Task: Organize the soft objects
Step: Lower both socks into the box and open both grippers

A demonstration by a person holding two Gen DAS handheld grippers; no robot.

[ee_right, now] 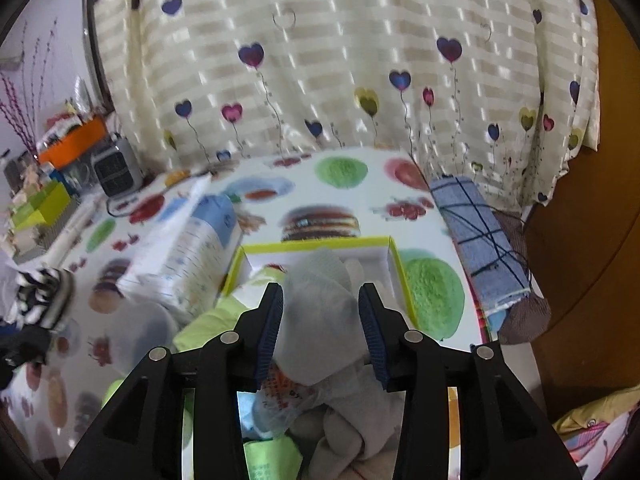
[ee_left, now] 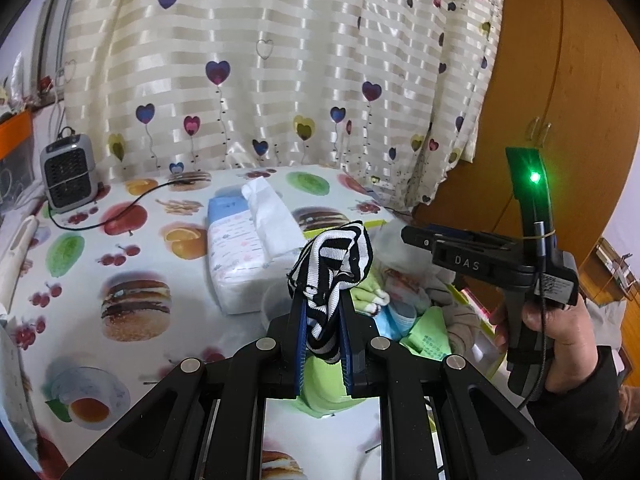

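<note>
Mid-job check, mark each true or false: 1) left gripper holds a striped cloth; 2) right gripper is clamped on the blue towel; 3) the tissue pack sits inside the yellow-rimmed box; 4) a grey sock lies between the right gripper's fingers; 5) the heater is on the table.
1) True: left gripper is shut on the striped cloth.
2) False: the blue towel lies apart at the table edge.
3) False: the tissue pack lies on the table beside the box.
4) True: grey sock sits between the right gripper fingers.
5) True: heater.
</note>
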